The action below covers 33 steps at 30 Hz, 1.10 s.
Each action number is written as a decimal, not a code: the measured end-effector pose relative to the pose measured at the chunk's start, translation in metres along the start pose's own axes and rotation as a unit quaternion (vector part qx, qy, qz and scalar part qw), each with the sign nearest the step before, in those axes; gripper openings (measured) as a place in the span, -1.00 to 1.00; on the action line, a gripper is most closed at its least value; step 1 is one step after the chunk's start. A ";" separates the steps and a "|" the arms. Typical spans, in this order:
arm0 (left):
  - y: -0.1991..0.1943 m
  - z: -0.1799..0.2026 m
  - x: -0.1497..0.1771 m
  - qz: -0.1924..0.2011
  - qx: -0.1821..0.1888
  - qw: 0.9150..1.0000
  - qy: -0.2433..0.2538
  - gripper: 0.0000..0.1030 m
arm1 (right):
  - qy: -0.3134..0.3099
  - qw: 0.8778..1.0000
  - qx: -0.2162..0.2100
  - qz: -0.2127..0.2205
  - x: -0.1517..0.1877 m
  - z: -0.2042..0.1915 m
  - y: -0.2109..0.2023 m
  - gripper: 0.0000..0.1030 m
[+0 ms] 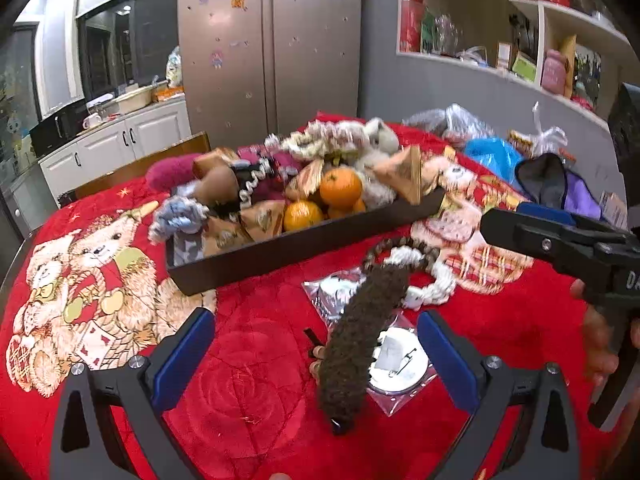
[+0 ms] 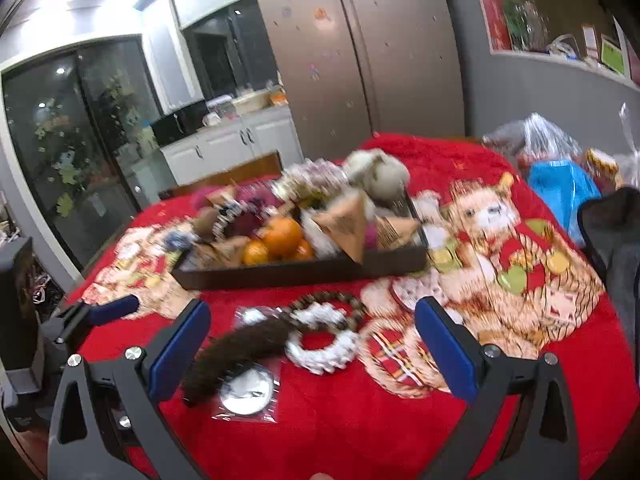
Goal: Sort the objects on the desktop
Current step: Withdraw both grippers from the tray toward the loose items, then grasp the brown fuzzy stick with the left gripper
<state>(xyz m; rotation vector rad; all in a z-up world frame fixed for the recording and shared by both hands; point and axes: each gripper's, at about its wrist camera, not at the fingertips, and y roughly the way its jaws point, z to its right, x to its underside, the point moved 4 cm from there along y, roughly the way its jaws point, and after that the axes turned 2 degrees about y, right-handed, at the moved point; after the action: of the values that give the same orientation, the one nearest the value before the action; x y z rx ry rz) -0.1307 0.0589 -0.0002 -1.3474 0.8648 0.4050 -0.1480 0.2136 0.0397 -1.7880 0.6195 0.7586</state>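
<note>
A black tray (image 1: 280, 254) (image 2: 300, 271) on the red blanket holds oranges (image 1: 340, 189), triangular snack packs and hair scrunchies. In front of it lie a brown fuzzy headband (image 1: 360, 328) (image 2: 236, 352), a round badge in a clear bag (image 1: 396, 364) (image 2: 246, 394), a white scrunchie (image 1: 436, 280) (image 2: 324, 340) and a bead bracelet (image 1: 400, 244) (image 2: 328, 300). My left gripper (image 1: 316, 344) (image 2: 108, 308) is open above the headband and badge. My right gripper (image 2: 314, 340) (image 1: 504, 224) is open over the white scrunchie, holding nothing.
A bear-print red blanket (image 1: 248, 360) covers the table. Plastic bags, among them a blue one (image 1: 494, 156) (image 2: 560, 192), and a dark pouch (image 1: 548, 184) crowd the back right. A wooden chair back (image 1: 152, 164) stands behind the table, with a fridge (image 1: 272, 48) beyond.
</note>
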 end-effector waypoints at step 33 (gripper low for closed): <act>0.056 -0.020 0.025 -0.075 0.063 0.994 -0.056 1.00 | -0.007 0.990 0.084 -0.115 0.040 0.021 0.079 1.00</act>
<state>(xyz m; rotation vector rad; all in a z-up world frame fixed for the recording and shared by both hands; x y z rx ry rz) -0.1600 0.0462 -0.0564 -1.2517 0.6802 0.3015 -0.1825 0.2057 -0.0448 -1.6623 0.4444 0.5449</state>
